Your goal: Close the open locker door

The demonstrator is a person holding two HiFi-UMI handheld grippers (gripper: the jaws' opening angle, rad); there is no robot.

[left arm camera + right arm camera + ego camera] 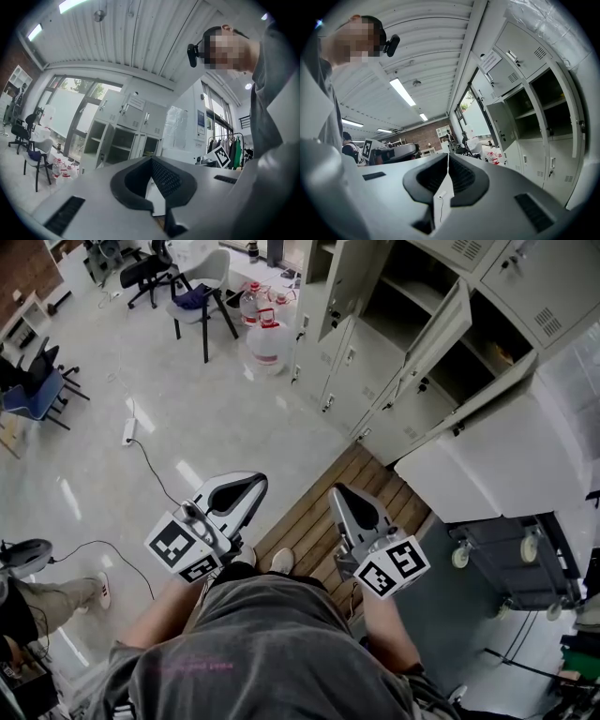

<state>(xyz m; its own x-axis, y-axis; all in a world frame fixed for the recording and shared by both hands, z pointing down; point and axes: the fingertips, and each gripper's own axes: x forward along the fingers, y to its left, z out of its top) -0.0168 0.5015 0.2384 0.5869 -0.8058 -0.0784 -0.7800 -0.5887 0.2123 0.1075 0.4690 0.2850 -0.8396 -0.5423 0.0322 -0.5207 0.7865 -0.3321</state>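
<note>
Left gripper: your left gripper [247,487] is held low in front of you, level, its tip toward the lockers; its own view shows the ribbed pads [165,177] meeting at the tip; the jaws are closed and nothing sits between them.
Right gripper: your right gripper [343,493] is beside the left one, a little apart from it and also level; its pads [460,172] are pressed together along their front edge; closed and empty.
Lockers: the grey lockers [370,367] stand ahead of you and to your right; the upper doors with vent slots are closed, as are the small lower ones.
Task door: the open locker door [439,336] swings out from the middle of the bank toward the room, with a dark shelved compartment exposed just to its right; more than one door in the bank stands open; both of your grippers are well apart from it and neither touches any door.
Your footing: you are standing on a wooden platform [314,512] that runs toward the foot of the lockers; the grippers hang above it.
Floor, left side: water jugs [267,341] stand just beside the left end of the lockers; a chair [202,282] is near them; a power strip [129,432] lies on the pale floor with its cable trailing toward you.
Right side: a cart [506,554] on casters sits below a large white block, right of the platform.
</note>
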